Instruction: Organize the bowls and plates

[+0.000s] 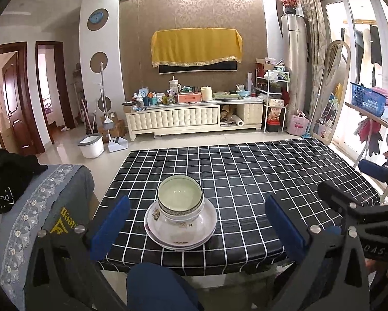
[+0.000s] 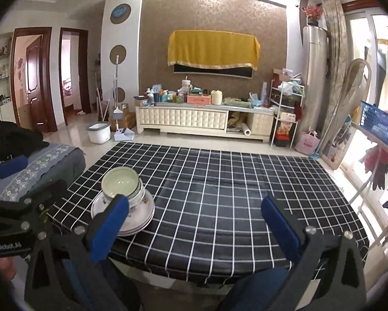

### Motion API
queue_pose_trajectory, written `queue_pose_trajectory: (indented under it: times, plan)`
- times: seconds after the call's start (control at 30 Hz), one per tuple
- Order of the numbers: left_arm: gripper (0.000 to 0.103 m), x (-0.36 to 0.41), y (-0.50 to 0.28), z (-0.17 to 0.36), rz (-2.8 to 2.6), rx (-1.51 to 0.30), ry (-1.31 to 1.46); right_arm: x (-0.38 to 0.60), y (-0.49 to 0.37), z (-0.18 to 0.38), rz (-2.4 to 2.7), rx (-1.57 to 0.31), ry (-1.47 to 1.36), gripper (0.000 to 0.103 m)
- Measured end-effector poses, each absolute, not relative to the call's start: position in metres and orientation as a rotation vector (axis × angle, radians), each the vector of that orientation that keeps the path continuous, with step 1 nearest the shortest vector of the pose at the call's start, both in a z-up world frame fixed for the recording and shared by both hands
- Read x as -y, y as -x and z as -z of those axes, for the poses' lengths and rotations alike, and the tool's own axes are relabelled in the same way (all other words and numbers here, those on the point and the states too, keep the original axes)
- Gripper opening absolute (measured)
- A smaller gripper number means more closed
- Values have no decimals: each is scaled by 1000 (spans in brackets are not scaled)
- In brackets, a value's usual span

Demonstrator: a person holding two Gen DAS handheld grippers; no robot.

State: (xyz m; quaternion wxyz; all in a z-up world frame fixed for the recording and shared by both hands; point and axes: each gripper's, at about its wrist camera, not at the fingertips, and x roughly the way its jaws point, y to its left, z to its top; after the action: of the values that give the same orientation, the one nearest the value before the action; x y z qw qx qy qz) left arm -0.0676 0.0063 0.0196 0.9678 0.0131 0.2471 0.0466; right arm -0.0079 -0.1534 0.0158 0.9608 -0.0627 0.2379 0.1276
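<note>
stacked bowls [image 1: 179, 202] sit on stacked plates [image 1: 180, 233] near the checked table's [image 1: 245, 181] six o'clock edge. left gripper [image 1: 198, 223] gapes wide, empty, around the stack; right gripper [image 2: 194, 223] gapes too, stack at its ten o'clock.

Brown patterned wall [image 1: 191, 13] w/ cluttered TV cabinet [image 1: 194, 116], bright window [image 1: 362, 51] right

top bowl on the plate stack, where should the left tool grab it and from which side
Probably the top bowl by its banded rim, one finger inside and one outside. It sits upright and open, nested in another bowl on the plates, so the lower wall is hidden. Come from the near table edge, where the open left tool faces it.
</note>
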Motion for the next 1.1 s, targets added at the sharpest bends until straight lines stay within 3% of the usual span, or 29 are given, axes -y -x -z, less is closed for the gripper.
queue_pose_trajectory:
  times: [1.1]
  plan:
    - [103,-7,70,-16,-76,-529,-39,162,15,-9,-264,-517,113,103]
